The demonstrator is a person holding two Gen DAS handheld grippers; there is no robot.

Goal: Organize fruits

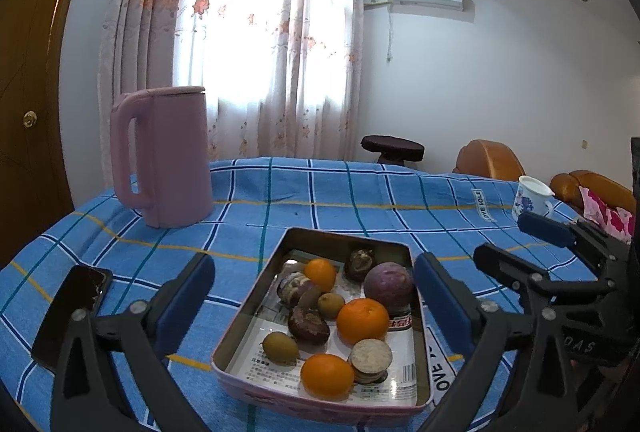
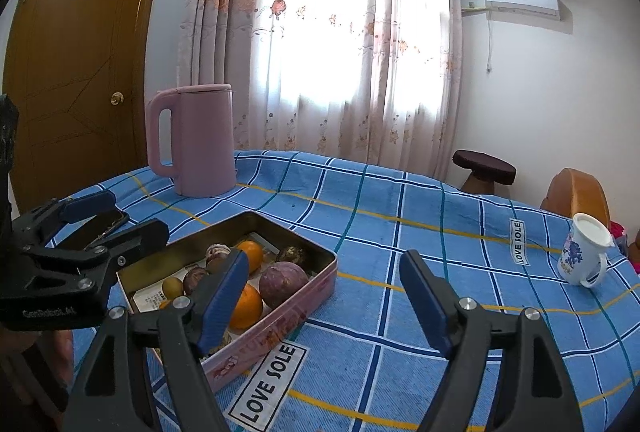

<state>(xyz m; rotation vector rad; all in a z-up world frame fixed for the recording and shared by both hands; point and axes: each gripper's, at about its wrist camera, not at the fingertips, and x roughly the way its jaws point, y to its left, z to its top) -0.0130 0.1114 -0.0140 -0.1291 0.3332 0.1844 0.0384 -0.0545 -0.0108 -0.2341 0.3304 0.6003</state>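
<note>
A rectangular metal tin (image 1: pixel 248 308) lined with newspaper sits on the blue checked tablecloth and holds several fruits: oranges (image 1: pixel 362 320), a purple passion fruit (image 1: pixel 388 286), dark wrinkled passion fruits (image 1: pixel 308 324) and small green-yellow fruits (image 1: pixel 281 346). My left gripper (image 1: pixel 314 292) is open and empty, its fingers straddling the tin from above. My right gripper (image 2: pixel 324 288) is open and empty, just right of the tin (image 2: pixel 316 284); its left finger overlaps the oranges (image 2: pixel 245 306). The right gripper also shows in the left wrist view (image 1: pixel 516 244).
A pink kettle (image 1: pixel 168 155) stands at the back left of the table. A black phone (image 1: pixel 68 316) lies at the left edge. A white flowered mug (image 2: pixel 584 256) stands at the far right. A stool and orange chairs are beyond the table.
</note>
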